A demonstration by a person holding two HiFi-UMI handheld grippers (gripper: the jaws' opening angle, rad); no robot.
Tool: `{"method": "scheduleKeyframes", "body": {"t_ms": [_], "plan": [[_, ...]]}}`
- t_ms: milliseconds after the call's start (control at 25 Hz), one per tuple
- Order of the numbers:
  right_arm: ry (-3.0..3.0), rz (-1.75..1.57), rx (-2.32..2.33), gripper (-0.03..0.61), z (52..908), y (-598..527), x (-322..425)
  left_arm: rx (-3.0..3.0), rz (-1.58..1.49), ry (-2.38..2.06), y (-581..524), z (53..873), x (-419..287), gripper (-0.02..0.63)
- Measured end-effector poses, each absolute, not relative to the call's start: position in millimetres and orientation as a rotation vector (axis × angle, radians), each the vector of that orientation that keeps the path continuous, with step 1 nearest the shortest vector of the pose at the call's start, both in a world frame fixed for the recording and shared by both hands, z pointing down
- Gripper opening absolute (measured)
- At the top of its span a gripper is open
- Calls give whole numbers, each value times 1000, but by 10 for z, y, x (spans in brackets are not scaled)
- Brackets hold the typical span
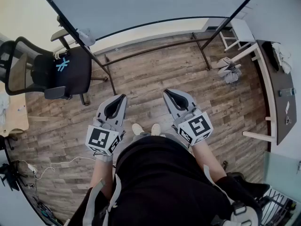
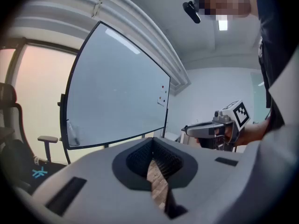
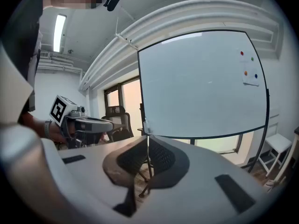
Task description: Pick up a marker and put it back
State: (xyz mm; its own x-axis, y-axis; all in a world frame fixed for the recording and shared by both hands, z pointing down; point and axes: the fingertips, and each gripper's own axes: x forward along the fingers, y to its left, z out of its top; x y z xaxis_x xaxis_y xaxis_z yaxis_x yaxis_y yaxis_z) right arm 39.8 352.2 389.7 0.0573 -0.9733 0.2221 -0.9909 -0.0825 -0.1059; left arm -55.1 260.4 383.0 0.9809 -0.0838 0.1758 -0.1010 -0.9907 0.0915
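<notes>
I stand facing a whiteboard (image 1: 141, 4) on a black wheeled stand. No marker can be made out in any view. A small pale holder (image 1: 87, 36) hangs on the board's left post, and it also shows in the left gripper view (image 2: 72, 132) and in the right gripper view (image 3: 147, 125). My left gripper (image 1: 123, 97) and right gripper (image 1: 165, 92) are held side by side at waist height, well short of the board. Both are shut with nothing between the jaws (image 2: 156, 171) (image 3: 142, 171).
A black office chair (image 1: 56, 69) stands at the left, beside a wooden desk (image 1: 11, 112). A dark table (image 1: 277, 93), a white stool (image 1: 237, 32) and a grey bag (image 1: 229, 69) are at the right. Cables (image 1: 28, 168) lie on the wood floor. Coloured magnets (image 3: 249, 64) dot the board.
</notes>
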Motion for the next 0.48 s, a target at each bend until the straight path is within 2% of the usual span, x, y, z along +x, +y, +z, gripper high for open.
{"method": "scheduleKeyframes", "body": {"t_ms": [400,480], "plan": [[-2134,337,2209,23,3838,3112,153,3007,275,-128,2300,3926,-764,8],[-2141,335,2201,53,3833,3011,109,3005,271,-134,2201,3939,-816,9]]}}
